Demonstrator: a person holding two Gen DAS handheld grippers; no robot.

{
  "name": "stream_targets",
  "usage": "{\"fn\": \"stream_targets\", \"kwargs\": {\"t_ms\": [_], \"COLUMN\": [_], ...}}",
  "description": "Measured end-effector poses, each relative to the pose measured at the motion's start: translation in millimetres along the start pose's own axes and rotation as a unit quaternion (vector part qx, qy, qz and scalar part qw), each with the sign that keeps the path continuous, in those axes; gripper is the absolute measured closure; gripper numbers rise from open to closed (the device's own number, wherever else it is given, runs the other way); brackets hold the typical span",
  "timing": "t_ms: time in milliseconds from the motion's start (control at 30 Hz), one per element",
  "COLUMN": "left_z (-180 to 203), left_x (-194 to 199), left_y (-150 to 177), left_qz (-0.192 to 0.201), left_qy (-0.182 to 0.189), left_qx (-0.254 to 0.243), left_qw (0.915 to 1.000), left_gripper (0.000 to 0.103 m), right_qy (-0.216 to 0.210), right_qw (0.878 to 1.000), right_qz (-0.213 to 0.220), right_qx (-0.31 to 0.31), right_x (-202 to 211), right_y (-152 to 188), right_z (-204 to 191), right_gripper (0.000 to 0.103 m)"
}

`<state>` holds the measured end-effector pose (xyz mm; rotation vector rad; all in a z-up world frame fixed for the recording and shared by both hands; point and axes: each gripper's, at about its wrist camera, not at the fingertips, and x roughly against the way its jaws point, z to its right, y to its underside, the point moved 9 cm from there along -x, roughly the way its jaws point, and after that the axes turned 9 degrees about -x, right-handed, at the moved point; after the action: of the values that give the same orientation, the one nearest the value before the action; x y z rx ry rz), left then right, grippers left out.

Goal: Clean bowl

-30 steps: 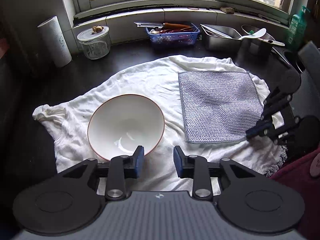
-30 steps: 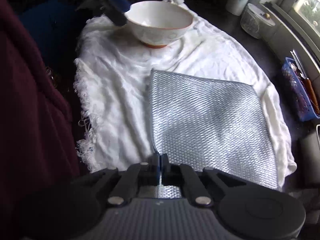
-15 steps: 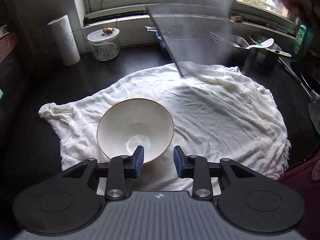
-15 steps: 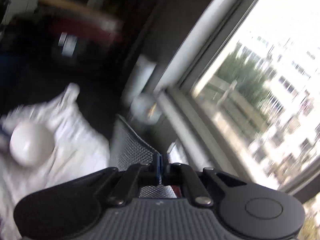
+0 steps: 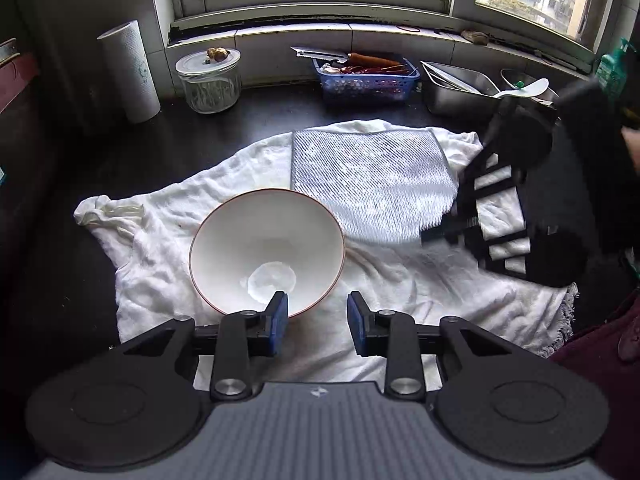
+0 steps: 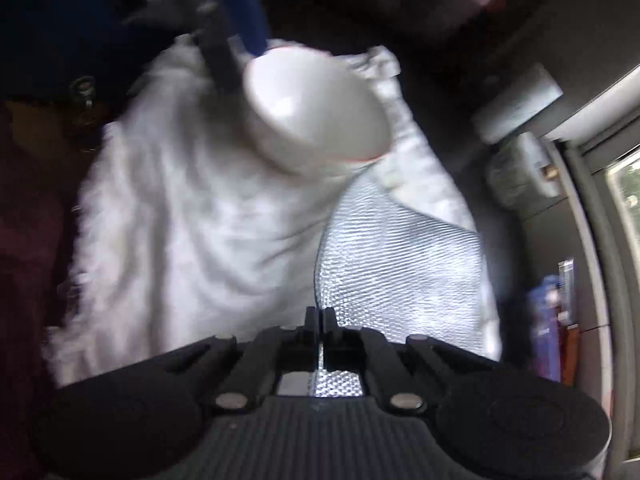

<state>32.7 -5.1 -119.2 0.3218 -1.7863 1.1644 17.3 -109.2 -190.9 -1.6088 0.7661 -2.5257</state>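
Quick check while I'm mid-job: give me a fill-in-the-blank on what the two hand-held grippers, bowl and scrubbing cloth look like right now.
1. The left hand-held gripper is ____, its jaws apart.
2. The right hand-held gripper is shut on the silver ____ cloth.
3. The white bowl rests on a white ____.

Missing words: open; mesh; towel

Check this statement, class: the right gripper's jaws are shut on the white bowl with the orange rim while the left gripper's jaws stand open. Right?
Not quite. The right gripper is shut on the silver mesh dishcloth, not the white orange-rimmed bowl, as the right wrist view shows. The left gripper does stand open.
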Motion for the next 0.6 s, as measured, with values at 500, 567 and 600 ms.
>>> {"fn": "stream_targets", "kwargs": {"t_ms": [500, 567, 600], "left_z": [13, 14, 15], "left_x": [13, 15, 16], "left_y": [11, 13, 13], "left_qz": [-0.005, -0.005, -0.004], "left_qy": [-0.006, -0.003, 0.000], "left_qx": [0.024, 0.030, 0.033], "left_qw": [0.9997, 0.9995, 0.9994], "left_gripper": [0.072, 0.072, 0.072], "right_qy": [-0.040, -0.031, -0.029], "right_qw": [0.998, 0.998, 0.998], "right_qz": [-0.052, -0.046, -0.042], "right_qx": [-0.021, -0.039, -0.048], "right_x": [12, 20, 22], "right_y": [28, 31, 32], "right_z": [-7, -1, 1], "right_gripper": [0.089, 0.081, 0.071]}}
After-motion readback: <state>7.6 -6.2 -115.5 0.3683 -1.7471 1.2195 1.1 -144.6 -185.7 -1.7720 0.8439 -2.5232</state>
